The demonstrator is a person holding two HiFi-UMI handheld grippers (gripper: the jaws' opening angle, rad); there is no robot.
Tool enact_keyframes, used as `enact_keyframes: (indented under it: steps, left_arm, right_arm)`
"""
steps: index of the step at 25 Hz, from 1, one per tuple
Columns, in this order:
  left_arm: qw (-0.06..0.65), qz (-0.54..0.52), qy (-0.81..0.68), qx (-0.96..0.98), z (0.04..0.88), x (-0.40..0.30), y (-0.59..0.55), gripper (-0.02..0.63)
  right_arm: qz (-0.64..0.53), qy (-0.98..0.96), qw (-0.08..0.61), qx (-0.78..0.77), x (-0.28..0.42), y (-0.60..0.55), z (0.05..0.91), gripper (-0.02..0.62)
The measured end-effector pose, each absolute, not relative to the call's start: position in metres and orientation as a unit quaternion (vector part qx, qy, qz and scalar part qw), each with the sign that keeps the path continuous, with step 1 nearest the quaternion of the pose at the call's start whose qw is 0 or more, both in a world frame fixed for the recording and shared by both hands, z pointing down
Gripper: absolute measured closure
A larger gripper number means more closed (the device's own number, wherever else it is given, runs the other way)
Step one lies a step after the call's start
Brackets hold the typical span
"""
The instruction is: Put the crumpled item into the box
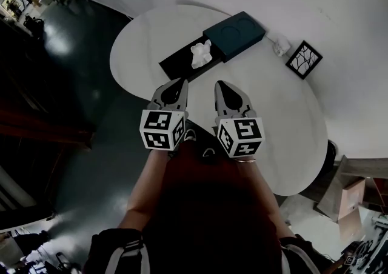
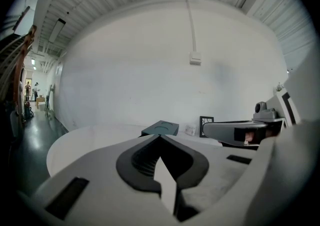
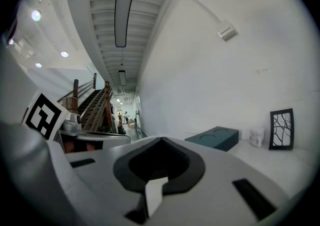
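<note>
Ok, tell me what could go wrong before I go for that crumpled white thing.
1. The left gripper and right gripper both have their jaws together. Reaching in like that would likely shove the crumpled item rather than grip it.
2. It sits where the black tray meets the teal box, so a jaw may catch an edge.
3. The cup and picture frame stand just beyond; a wide swing could tip them.

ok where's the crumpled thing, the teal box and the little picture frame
crumpled white item point(image 1: 201, 53), head view, its middle
teal box point(image 1: 234, 34), head view, its top face
picture frame point(image 1: 304, 59), head view, its patterned front
</note>
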State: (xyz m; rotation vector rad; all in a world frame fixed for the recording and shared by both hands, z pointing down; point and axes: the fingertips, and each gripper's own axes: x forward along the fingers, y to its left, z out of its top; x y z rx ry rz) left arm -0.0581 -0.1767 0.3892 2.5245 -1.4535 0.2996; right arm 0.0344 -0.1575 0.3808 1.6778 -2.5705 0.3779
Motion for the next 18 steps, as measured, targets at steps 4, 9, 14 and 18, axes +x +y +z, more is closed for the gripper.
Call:
enact_keyframes:
  steps: [4,9,14,18]
  left_arm:
    - [0.107,0.098,-0.495,0.857,0.388,-0.060,-0.169,0.583]
    - [0.106,0.095,-0.497,0.856,0.386,-0.063,-0.163,0.583]
    - [0.104,0.094,-0.498,0.856,0.386,-0.063,-0.158,0.583]
    - [0.103,0.094,-0.496,0.857,0.387,-0.061,-0.155,0.583]
  right_arm:
    - [0.120,-0.831,0.028,0.542,0.033,-0.151,0.381,0.581]
    - [0.114,-0.834,0.026,0.539,0.031,-0.147,0.377,0.581]
    - [0.112,-0.836,0.028,0.536,0.029,-0.143,0.377,0.581]
    - [0.112,-0.836,0.026,0.536,0.029,-0.141,0.379,0.581]
